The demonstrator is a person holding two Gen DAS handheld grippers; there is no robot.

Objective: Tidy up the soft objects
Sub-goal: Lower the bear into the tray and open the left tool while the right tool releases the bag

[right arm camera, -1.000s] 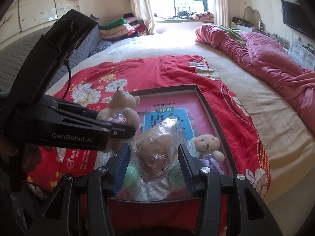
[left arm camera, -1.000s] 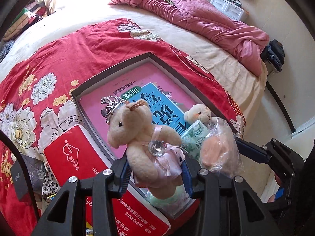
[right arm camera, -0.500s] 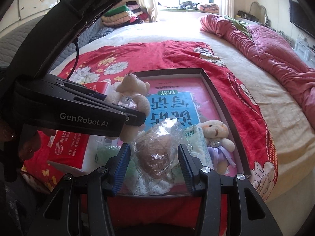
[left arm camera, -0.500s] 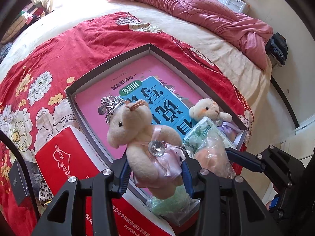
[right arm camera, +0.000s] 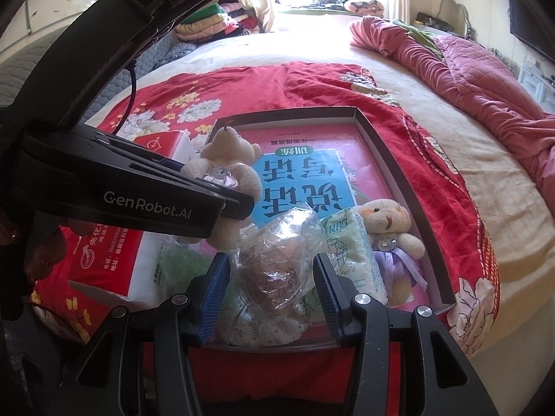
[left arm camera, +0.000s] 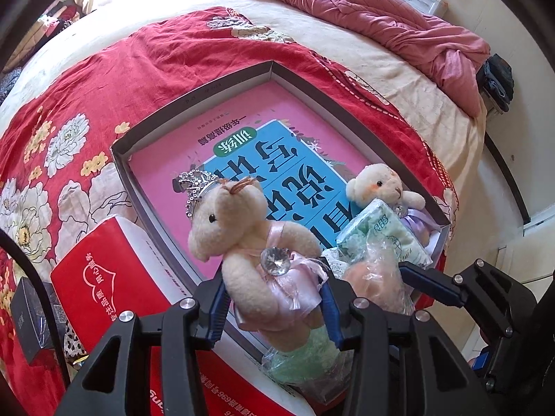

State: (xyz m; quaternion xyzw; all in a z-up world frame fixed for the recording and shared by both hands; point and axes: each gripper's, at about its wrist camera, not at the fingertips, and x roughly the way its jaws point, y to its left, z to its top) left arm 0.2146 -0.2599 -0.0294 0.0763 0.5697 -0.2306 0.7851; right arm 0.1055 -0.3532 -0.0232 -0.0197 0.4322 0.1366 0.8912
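— Plush and cream-coloured, the crowned bear (left arm camera: 249, 242) fills the left wrist view. Who holds it?

— The left gripper (left arm camera: 274, 306) is clenched on its body, at the pink dress; the blue pads press in from both sides. The bear is lifted over the near left edge of the grey tray (left arm camera: 194, 93), beside the red tissue box (left arm camera: 104, 277).

— Is this a good place to take it?

— I think yes. The toy looks light and soft, so it gives under the pads and should not slip. The crown and the glass stone on the chest look fragile, so the torso is safer than the head.

— What more is in this view?

— At the near right, the small bear (left arm camera: 378, 187) with the purple dress lies in the tray corner, touching the green tissue pack (left arm camera: 385, 239).

— And the right wrist view?

— The right gripper (right arm camera: 272, 289) grasps a plastic-wrapped brown object (right arm camera: 274, 260) over the near edge of the tray. What is inside, I cannot tell.

— How will it handle?

— The film is crinkly and probably slippery. I would grip the firm middle, not the loose film on top.

— Where to put both?

— The far part of the tray shows only the pink book cover (right arm camera: 298, 173), so room is there.
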